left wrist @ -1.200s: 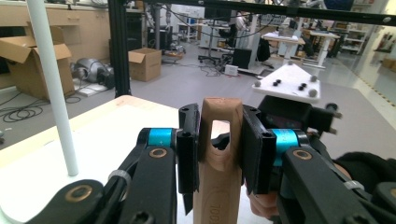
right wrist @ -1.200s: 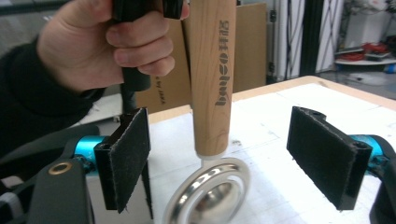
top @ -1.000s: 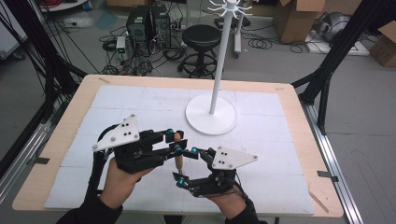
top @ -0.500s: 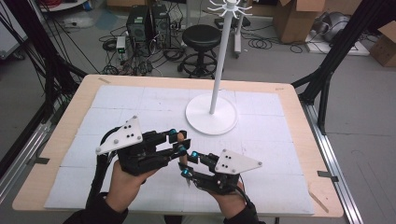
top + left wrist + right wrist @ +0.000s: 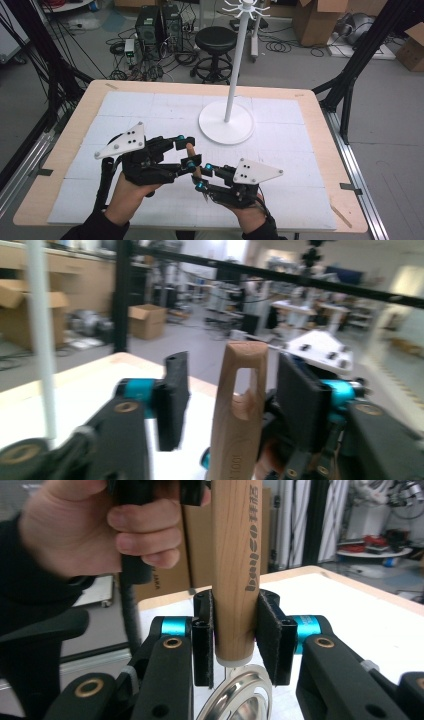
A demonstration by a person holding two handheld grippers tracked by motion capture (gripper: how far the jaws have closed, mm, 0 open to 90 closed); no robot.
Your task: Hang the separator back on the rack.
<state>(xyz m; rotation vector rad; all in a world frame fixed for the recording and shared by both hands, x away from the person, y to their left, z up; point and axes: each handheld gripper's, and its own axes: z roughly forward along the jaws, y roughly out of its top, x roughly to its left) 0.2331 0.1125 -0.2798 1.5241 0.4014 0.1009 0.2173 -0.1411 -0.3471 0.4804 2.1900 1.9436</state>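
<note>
Seemingly wooden handle point(image 5: 234, 580) between right gripper point(image 5: 235, 637) pads.

My left tool point(image 5: 184, 152) hides most of the wooden handle point(image 5: 190, 150); the metal ring point(image 5: 239, 692) is cut off below.

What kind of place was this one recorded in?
Most likely a robotics lab or workshop. A wooden table stands on a concrete floor strewn with cables and computer towers; cardboard boxes and a stool sit behind it, and workbenches with equipment show farther back.
</note>
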